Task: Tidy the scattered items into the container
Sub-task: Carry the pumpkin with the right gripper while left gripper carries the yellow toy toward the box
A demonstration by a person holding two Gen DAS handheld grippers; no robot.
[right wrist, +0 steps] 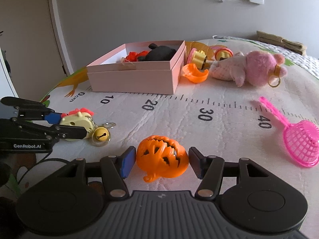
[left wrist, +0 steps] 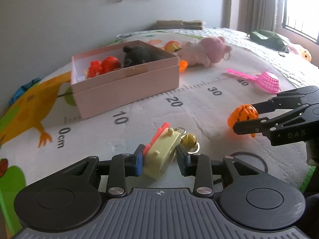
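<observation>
A bed covered by a white quilted mat (right wrist: 179,119) printed with a ruler scale and cartoon animals fills both views, with a grey wall behind. On the mat sits an open pink box (right wrist: 137,73), and inside it lie a dark plush toy (right wrist: 159,53) and some red-orange plastic pieces (left wrist: 103,65). Just beside the box's right end are an orange half-shell (right wrist: 194,72), a yellow and pink toy (right wrist: 197,57) and a pink plush animal (right wrist: 251,67) lying on its side. A pink toy strainer (right wrist: 299,139) lies well apart to the right, near the 40 mark.

The left gripper (left wrist: 159,159) is closed on a cream-yellow keychain toy (left wrist: 161,157) with a pink crest, its blue pads pressing both sides; a brass bell (left wrist: 190,141) on a ring hangs from the toy's far end, near the 10 mark.

The right gripper (right wrist: 162,162) has an orange jack-o'-lantern (right wrist: 162,157) between its fingers, close to the 20 and 30 marks; the left pad touches it, while a slight gap seems to show at the right pad, so a firm grip cannot be told
</observation>
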